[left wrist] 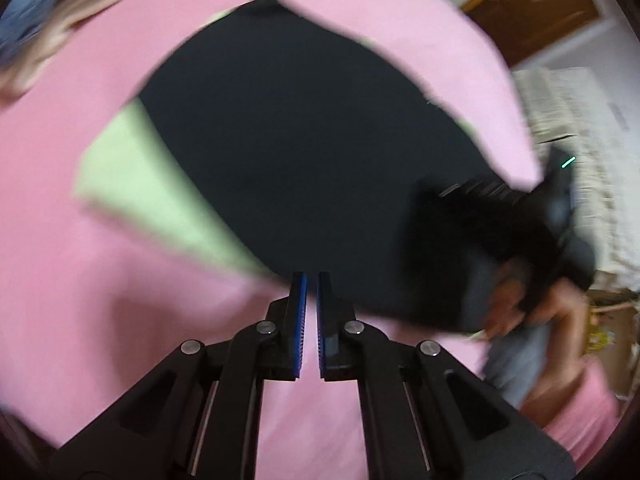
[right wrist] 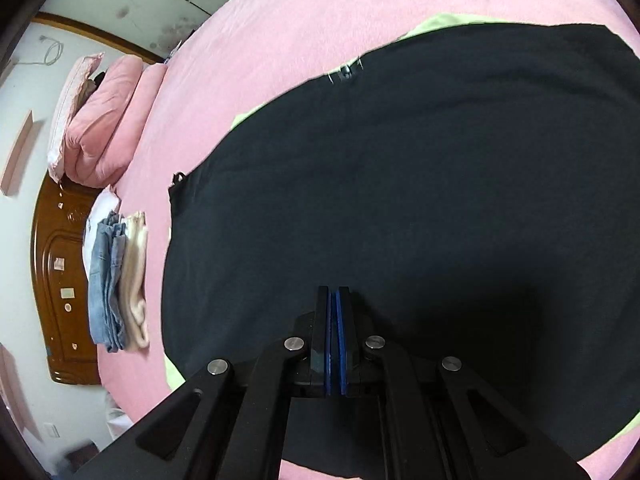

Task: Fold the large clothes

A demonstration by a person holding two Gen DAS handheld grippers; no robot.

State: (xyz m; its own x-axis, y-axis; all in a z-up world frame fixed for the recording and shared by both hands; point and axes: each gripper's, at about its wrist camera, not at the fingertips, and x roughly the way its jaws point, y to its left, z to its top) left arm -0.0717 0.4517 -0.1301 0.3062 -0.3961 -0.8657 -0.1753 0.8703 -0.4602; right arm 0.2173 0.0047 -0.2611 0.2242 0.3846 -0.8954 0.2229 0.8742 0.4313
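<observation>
Right wrist view, both tools (right wrist: 333,292) (left wrist: 311,278) closed, empty, above black garment (right wrist: 400,200), pink bed (right wrist: 280,40).

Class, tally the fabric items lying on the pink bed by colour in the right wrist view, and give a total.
Black garment: 1
Light green cloth beneath it: 1
Blue folded jeans: 1
Cream folded garment: 1
Pink folded quilt: 1
Total: 5

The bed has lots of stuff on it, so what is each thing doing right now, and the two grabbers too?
Black garment: spread flat on the pink bedsheet, light green lining showing at its edges.
Folded jeans: stacked by the bed's edge.
Folded cream garment: stacked beside the jeans.
Pink quilt: folded up.
Left gripper: shut, holding nothing.
Right gripper: shut, holding nothing.
</observation>
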